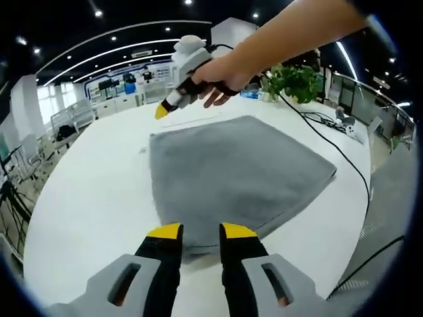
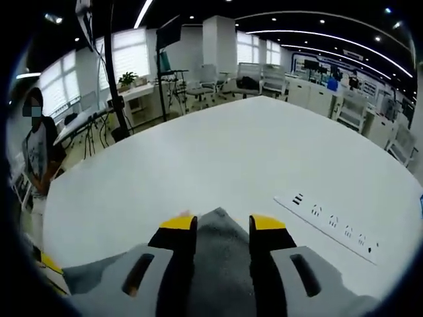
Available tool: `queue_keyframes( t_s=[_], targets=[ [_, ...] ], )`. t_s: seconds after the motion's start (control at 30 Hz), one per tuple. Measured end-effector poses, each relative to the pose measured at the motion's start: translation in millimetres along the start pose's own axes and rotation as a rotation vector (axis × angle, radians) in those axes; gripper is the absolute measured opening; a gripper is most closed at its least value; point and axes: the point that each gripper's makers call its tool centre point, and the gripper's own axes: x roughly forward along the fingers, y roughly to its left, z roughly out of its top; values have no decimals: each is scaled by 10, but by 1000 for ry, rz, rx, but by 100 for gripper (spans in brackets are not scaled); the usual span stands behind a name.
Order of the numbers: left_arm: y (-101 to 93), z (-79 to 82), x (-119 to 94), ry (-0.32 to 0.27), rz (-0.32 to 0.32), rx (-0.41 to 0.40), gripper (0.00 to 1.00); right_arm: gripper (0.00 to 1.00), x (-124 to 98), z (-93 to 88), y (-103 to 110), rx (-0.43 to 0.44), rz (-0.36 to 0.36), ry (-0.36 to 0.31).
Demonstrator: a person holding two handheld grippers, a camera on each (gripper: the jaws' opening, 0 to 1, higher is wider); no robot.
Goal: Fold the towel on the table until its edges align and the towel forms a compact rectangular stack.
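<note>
A grey towel point(image 1: 231, 175) lies spread flat on the round white table point(image 1: 92, 191). My left gripper point(image 1: 201, 232) stands open at the towel's near edge, and the grey cloth shows in the gap between its yellow-tipped jaws. A hand holds my right gripper point(image 1: 173, 100) over the towel's far corner, tip pointing down to the left. In the right gripper view, my right gripper point(image 2: 223, 224) is open, with the pointed towel corner point(image 2: 218, 261) lying between its jaws on the table point(image 2: 231, 152).
A white power strip point(image 2: 327, 228) lies on the table to the right of the towel corner. A black cable point(image 1: 330, 148) runs past the towel's right side, beyond a potted plant point(image 1: 294, 80). A person point(image 2: 38, 152) stands off the table's left edge, near desks and chairs.
</note>
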Motion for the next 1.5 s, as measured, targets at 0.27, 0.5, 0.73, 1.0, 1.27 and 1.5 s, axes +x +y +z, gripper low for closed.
queue_keyframes(
  t_s=[0.27,0.5,0.73,1.0,1.27,1.5],
  targets=[
    [-17,-287,65,103,-1,-71,26,34,-219,-59,-174,21,-21,-5],
    [-64,-233,52,106,-9,-66,30,37,-437,-136,-317,39,-44,-5],
    [-114,29,-1,50,-13,-52,29,42,-653,-146,-461,44,-61,-17],
    [-300,337,-18,3,-36,-25,34,49,-954,-75,-598,43,-85,-42],
    [-566,619,-51,-39,-77,8,37,50,-1246,-42,-738,41,-113,-57],
    [-681,768,-54,-66,-91,29,40,51,-1480,-73,-808,42,-134,-60]
  ],
)
